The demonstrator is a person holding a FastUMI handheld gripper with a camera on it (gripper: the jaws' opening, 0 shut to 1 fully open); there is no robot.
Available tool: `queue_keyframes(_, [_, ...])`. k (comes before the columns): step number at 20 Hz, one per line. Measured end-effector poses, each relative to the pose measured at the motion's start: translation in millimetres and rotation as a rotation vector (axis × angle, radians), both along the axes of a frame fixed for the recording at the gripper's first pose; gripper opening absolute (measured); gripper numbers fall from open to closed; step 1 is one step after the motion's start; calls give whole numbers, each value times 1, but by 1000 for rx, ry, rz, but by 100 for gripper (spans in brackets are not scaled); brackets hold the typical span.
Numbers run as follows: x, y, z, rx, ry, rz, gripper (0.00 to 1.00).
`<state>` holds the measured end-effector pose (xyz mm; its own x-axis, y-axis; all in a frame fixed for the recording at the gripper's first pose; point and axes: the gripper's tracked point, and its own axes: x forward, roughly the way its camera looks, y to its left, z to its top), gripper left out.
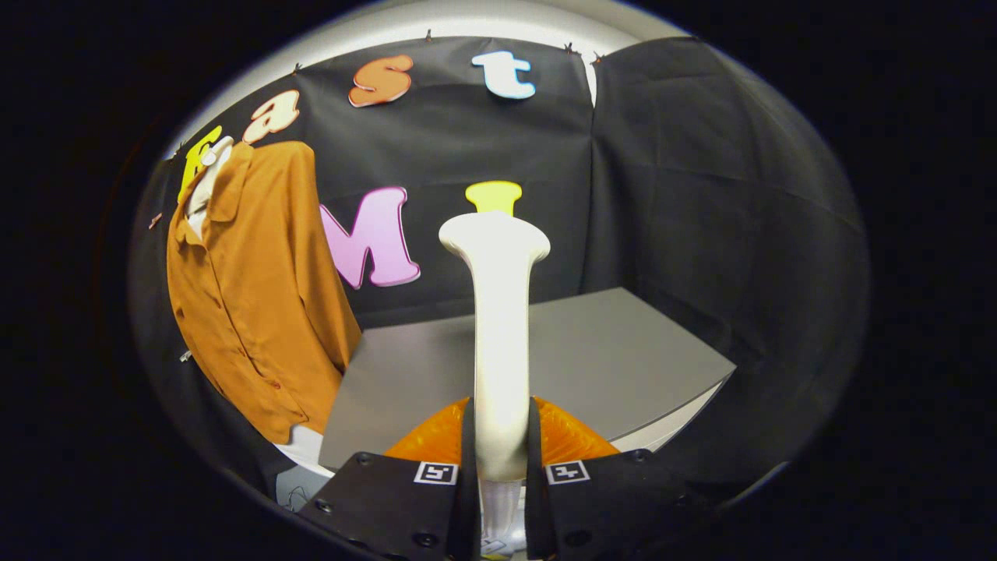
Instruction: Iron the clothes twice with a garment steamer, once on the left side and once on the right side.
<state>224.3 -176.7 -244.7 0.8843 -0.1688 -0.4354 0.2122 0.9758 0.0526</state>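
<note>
I am gripping the garment steamer (500, 327) with my gripper (500, 444) — both fingers (466, 444) are pressing on its pale handle from either side, so the handle is sitting squarely between them. The steamer is standing upright in my grasp, its long neck rising straight ahead of the fingers and flaring into a wide head at the top. The lower end of the handle is running down between my fingers and out of sight below them.

Beyond the fingers, and under the steamer's neck, a grey table (623, 351) is stretching away toward the black cloth wall (701, 218) of the booth. The steamer is not touching the table as far as I can see, though my fingers are hiding the part nearest to me.

Off to the left of my fingers, well apart from the steamer's head, the orange shirt (261, 304) is hanging against the wall — collar up, button front facing me, its hem dropping beside the left edge of the table. The steamer's head is not reaching it.
</note>
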Motion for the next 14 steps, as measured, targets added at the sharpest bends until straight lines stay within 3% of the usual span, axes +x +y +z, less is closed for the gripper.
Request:
queue_keyframes(6, [-42,51,55,-77,-175,-5,26])
queue_keyframes(14, [-48,176,105,-156,-340,111,26])
